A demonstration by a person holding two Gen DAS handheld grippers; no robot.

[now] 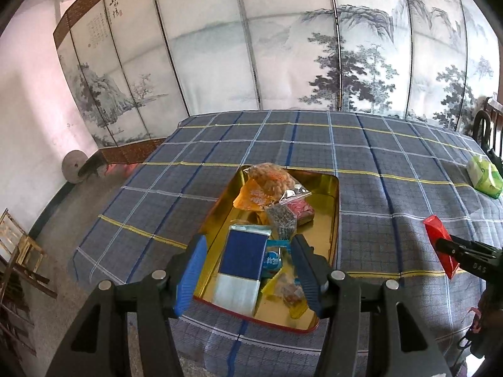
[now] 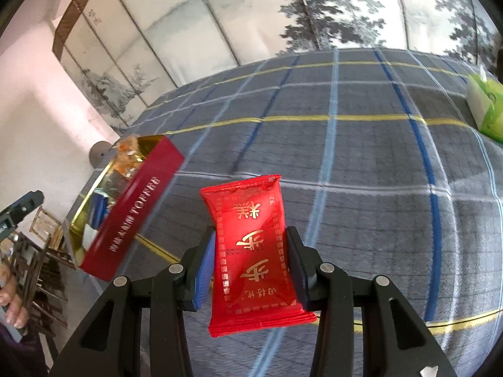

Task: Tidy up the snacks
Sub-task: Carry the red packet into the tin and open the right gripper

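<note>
A red tin [image 1: 333,220] with a gold inside sits on the plaid-covered table and holds several snack packs: a blue and white pack [image 1: 240,264], an orange bag [image 1: 267,185], a clear zip bag [image 1: 283,216]. My left gripper [image 1: 248,278] is open and empty, just above the tin's near end. My right gripper [image 2: 251,267] is shut on a red snack packet [image 2: 254,238] with gold characters, held above the cloth to the right of the tin [image 2: 132,210]. The packet also shows in the left wrist view [image 1: 438,242].
A green and white tissue pack [image 1: 484,176] lies at the table's far right; it also shows in the right wrist view [image 2: 485,106]. A painted folding screen [image 1: 283,47] stands behind the table. Wooden chairs [image 1: 19,260] stand on the floor at left.
</note>
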